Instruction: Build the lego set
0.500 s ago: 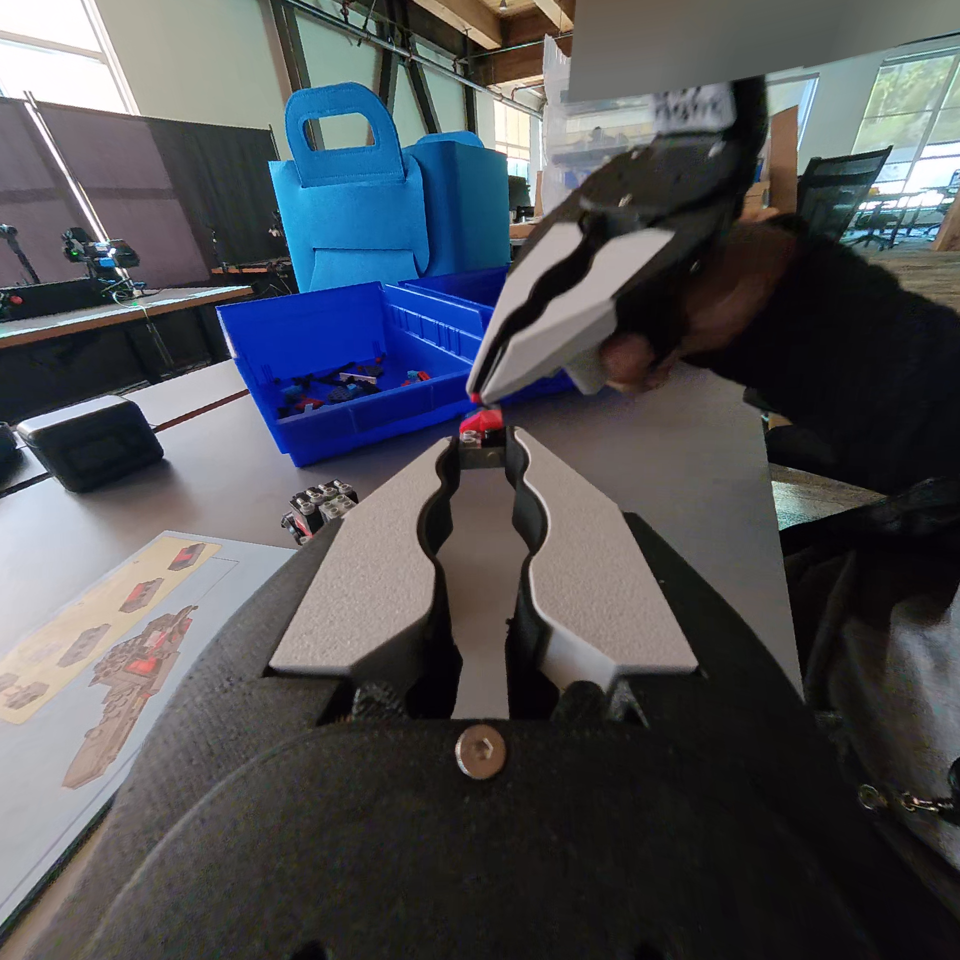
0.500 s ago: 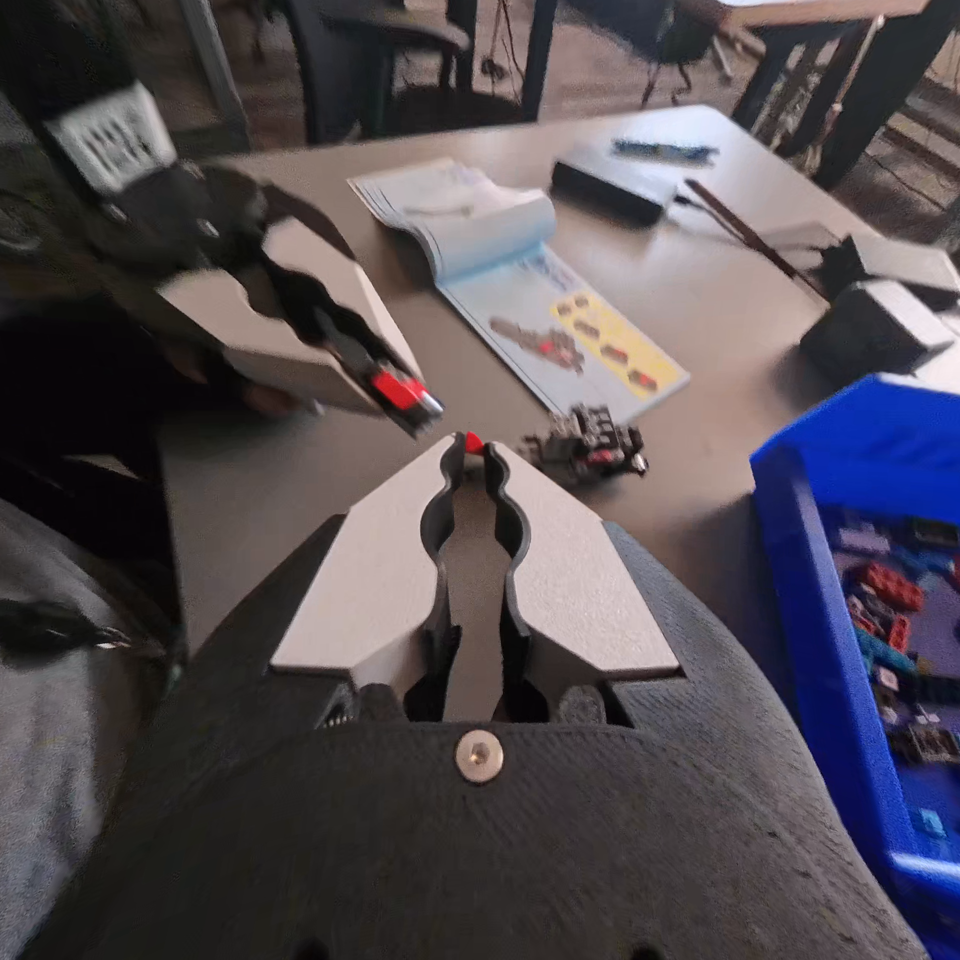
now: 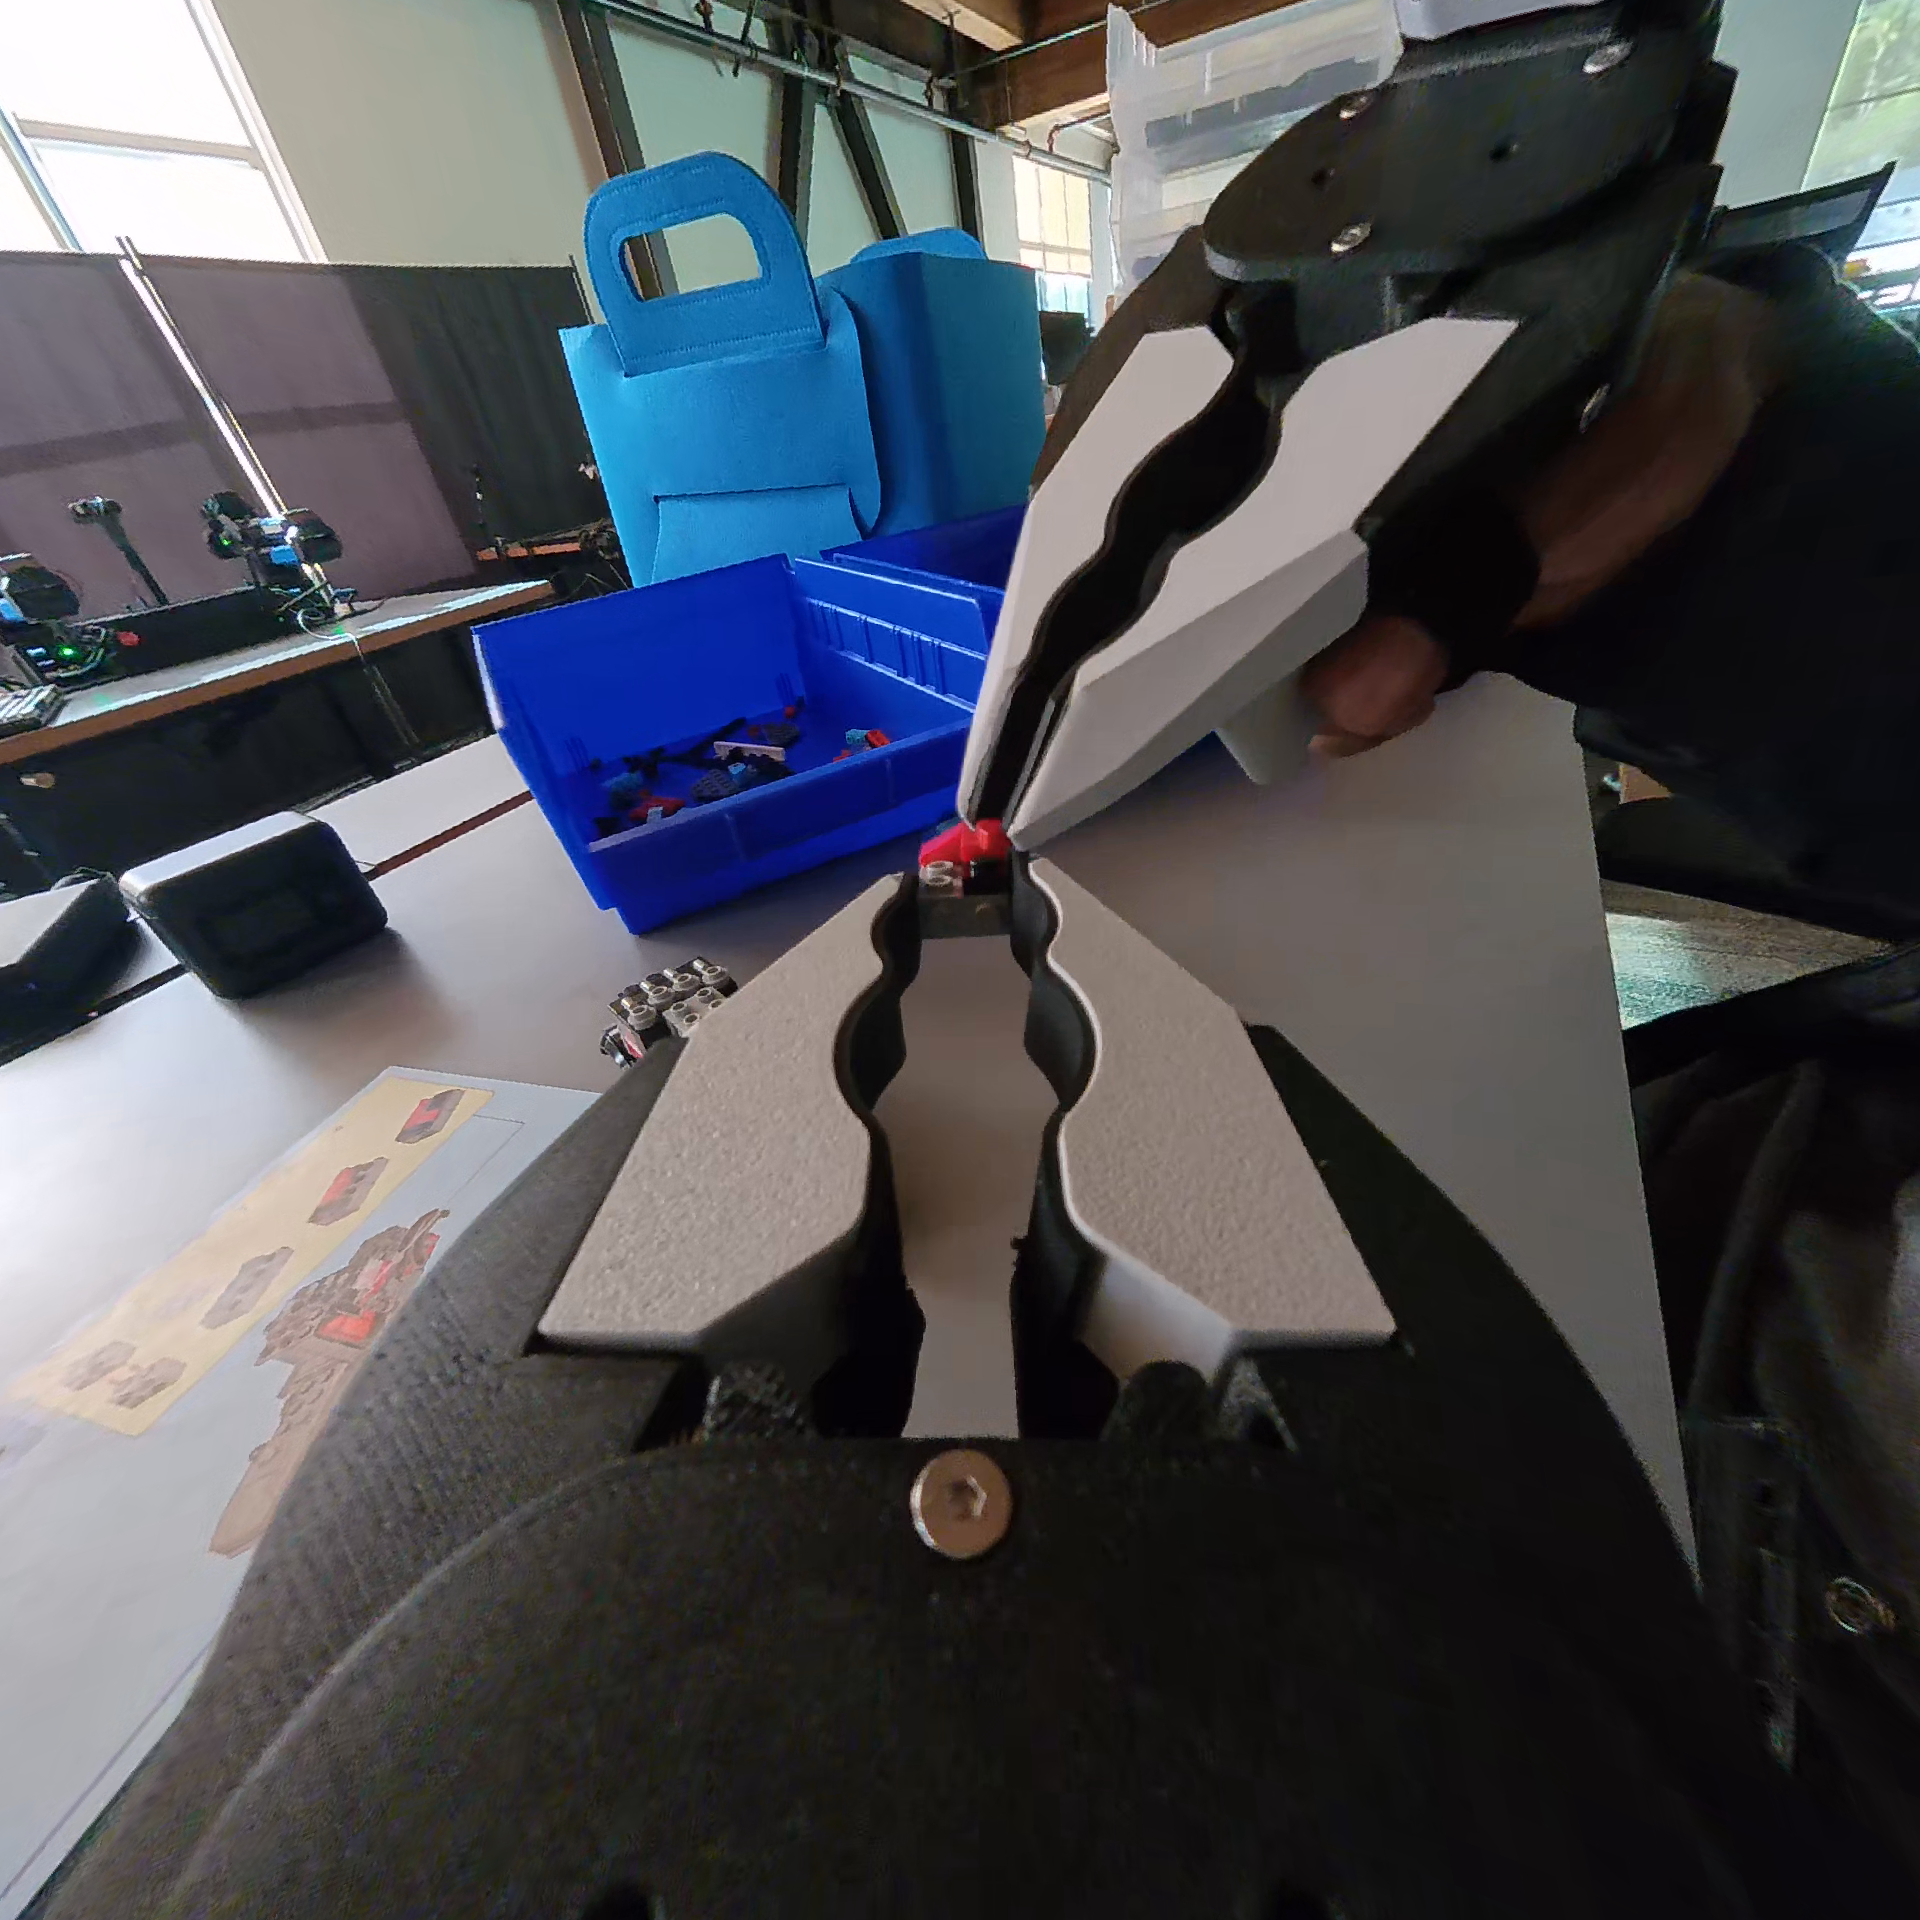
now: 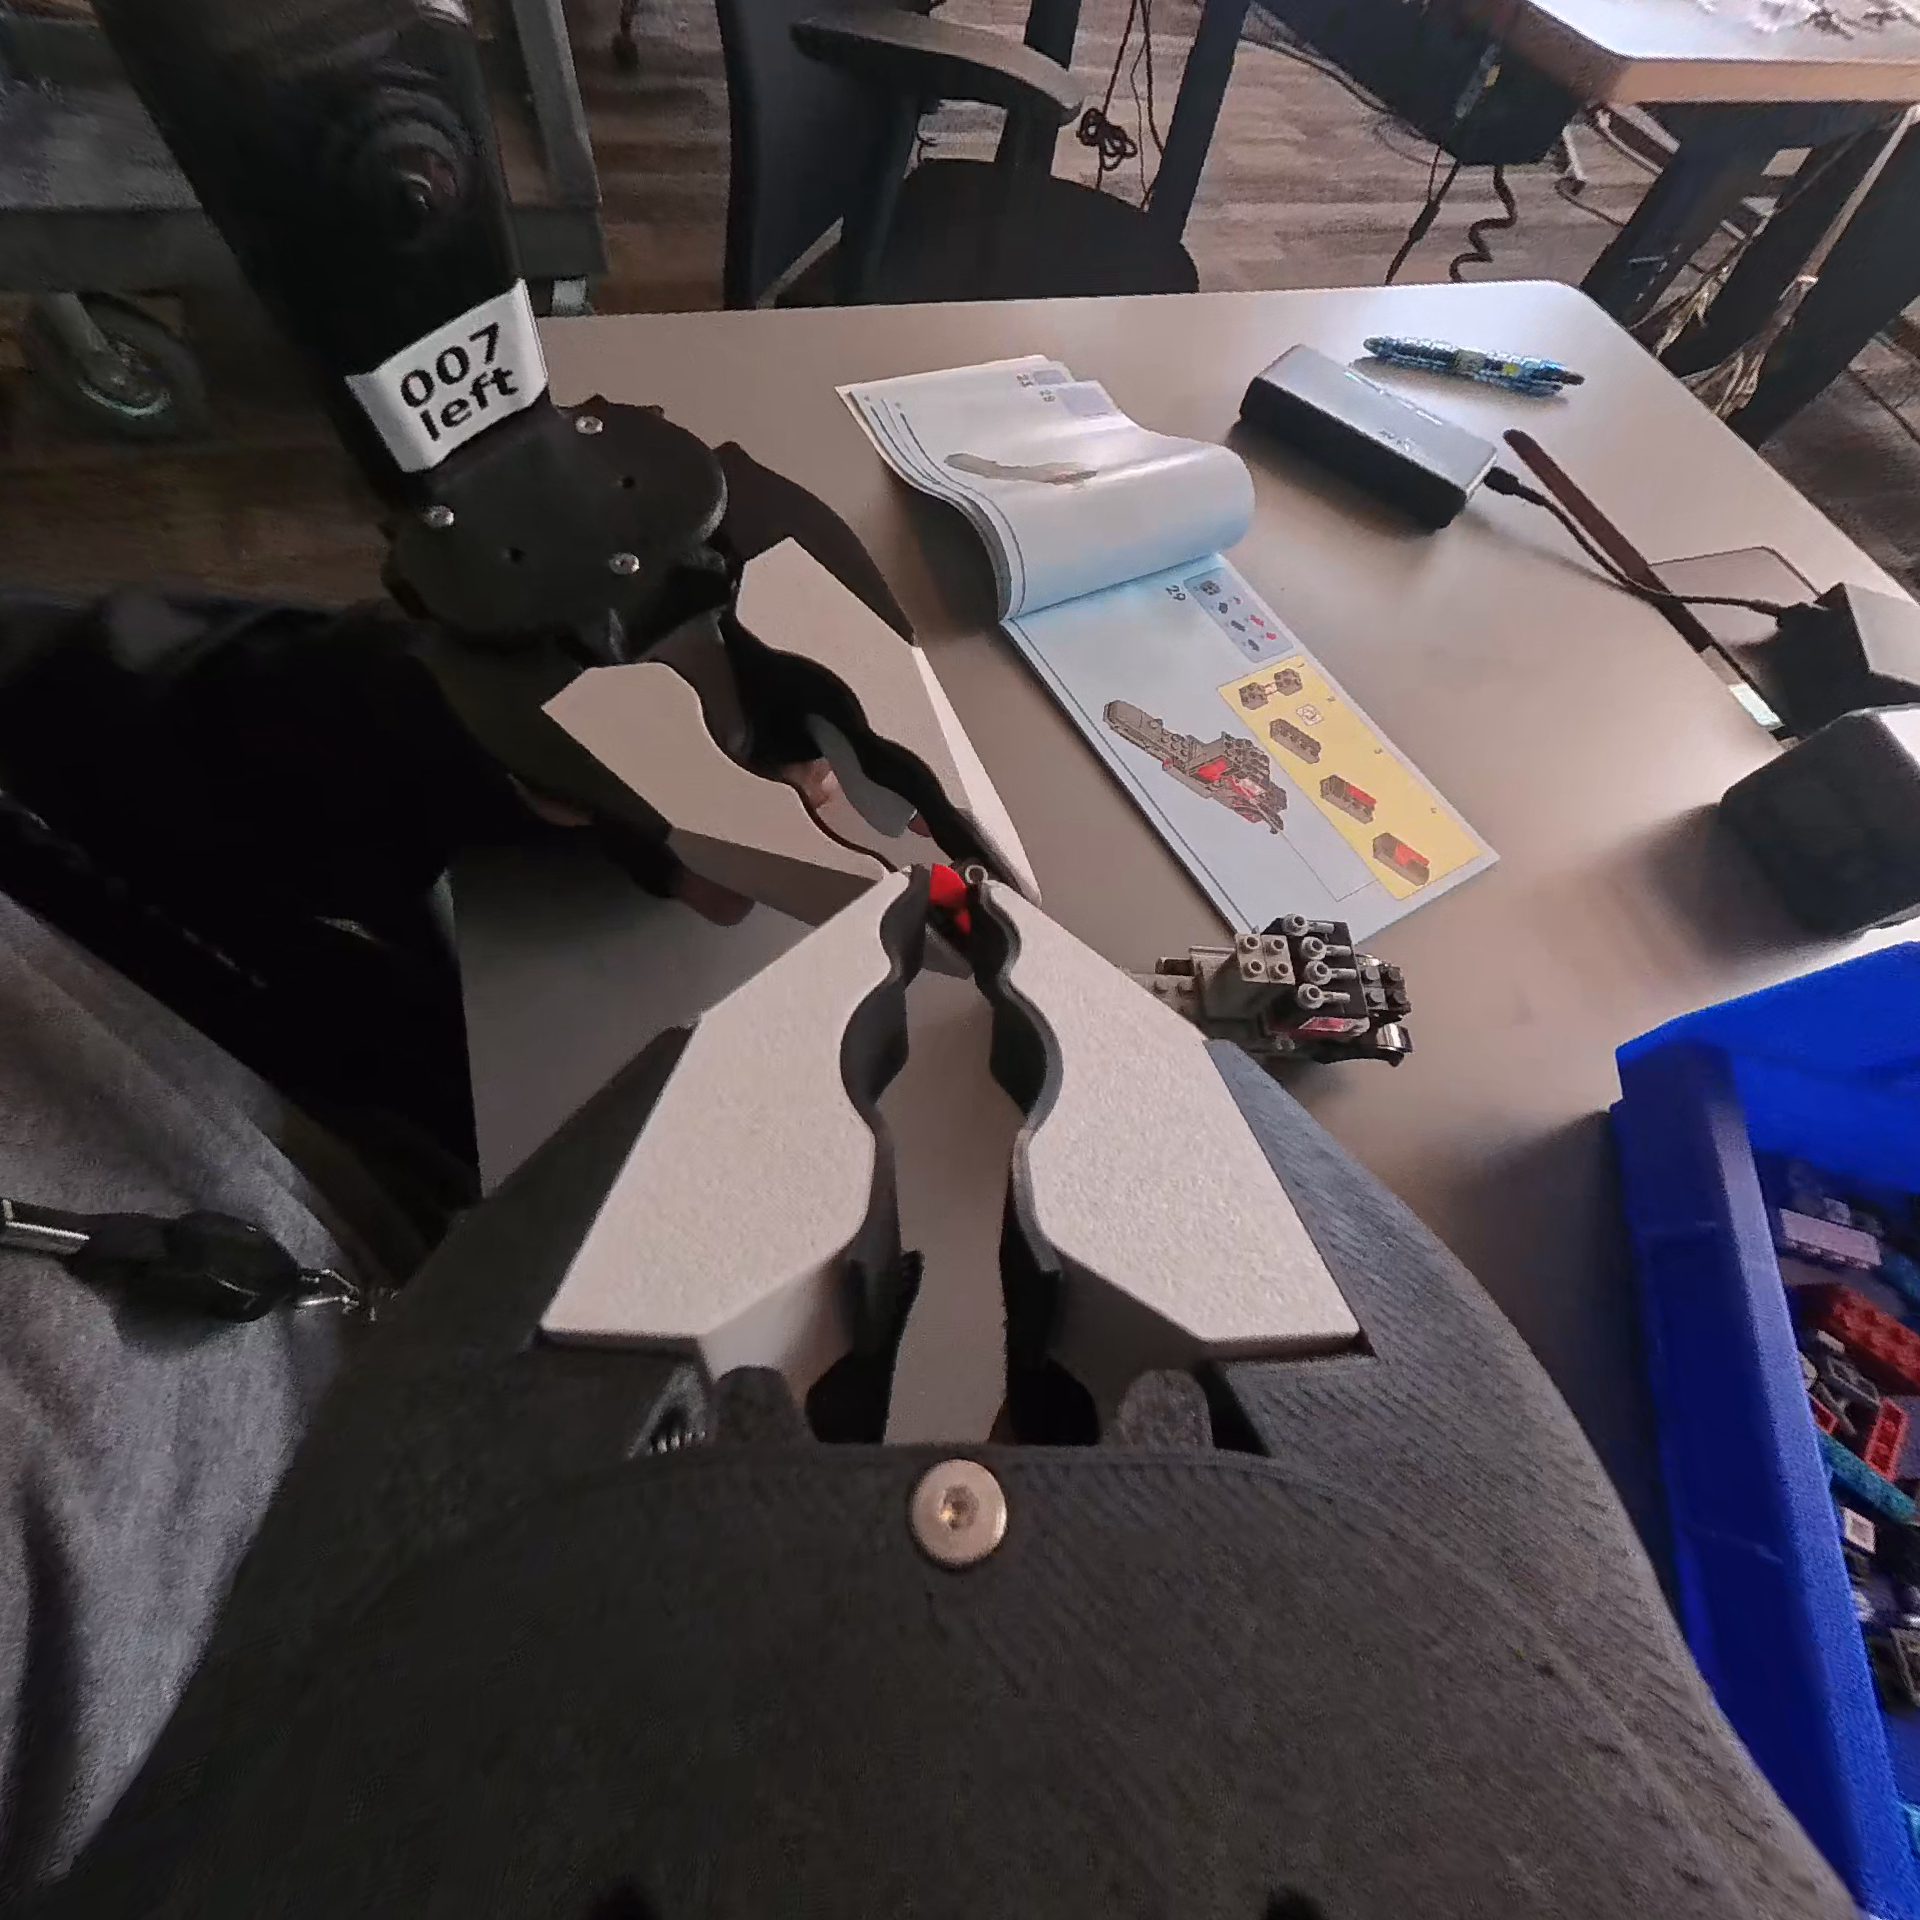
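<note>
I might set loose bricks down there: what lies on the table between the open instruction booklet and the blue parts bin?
The partly built grey lego model lies there, just off the instruction booklet, short of the blue bin; the right wrist view shows it best.

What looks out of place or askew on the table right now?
Nothing stands out. The half-built model rests on the table beside the open instruction booklet, apart from both. Loose bricks stay inside the blue bin. Both claws meet at the small red and dark assembly.
</note>
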`<state>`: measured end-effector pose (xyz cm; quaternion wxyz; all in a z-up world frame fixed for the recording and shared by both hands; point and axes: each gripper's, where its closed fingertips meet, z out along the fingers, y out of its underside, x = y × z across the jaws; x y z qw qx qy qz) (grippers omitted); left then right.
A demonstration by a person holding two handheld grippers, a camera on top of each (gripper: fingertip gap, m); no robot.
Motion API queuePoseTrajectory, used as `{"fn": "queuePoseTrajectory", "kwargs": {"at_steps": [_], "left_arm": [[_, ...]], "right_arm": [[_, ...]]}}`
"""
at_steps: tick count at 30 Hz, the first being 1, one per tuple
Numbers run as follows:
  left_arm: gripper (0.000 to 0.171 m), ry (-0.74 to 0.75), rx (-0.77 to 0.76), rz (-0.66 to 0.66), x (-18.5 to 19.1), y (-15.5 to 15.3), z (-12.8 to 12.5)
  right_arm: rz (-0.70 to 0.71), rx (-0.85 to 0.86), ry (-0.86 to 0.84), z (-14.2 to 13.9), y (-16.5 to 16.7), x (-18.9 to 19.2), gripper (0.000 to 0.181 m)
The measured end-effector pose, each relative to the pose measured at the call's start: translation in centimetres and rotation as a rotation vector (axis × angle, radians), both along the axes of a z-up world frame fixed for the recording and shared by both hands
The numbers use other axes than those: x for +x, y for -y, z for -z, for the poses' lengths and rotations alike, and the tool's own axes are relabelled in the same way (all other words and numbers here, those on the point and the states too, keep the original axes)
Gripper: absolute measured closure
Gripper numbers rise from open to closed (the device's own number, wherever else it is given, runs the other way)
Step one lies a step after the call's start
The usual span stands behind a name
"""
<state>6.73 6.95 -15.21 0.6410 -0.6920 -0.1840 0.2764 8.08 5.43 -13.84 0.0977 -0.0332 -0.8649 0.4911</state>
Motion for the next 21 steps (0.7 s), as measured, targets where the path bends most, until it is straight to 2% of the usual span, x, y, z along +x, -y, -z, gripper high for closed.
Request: {"fn": "queuePoseTrajectory", "kwargs": {"at_steps": [7,21], "left_arm": [[0.155,-0.003,-0.014,0.012,0.1,-0.2,0.2],[0.155,-0.015,-0.029,0.100,1.3,-1.1,0.3]], "right_arm": [[-0.067,0.013,-0.043,0.1,-0.1,0.2,0.173],[-0.354,0.061,-0.035,0.5,-1.1,1.4,0.172]]}}
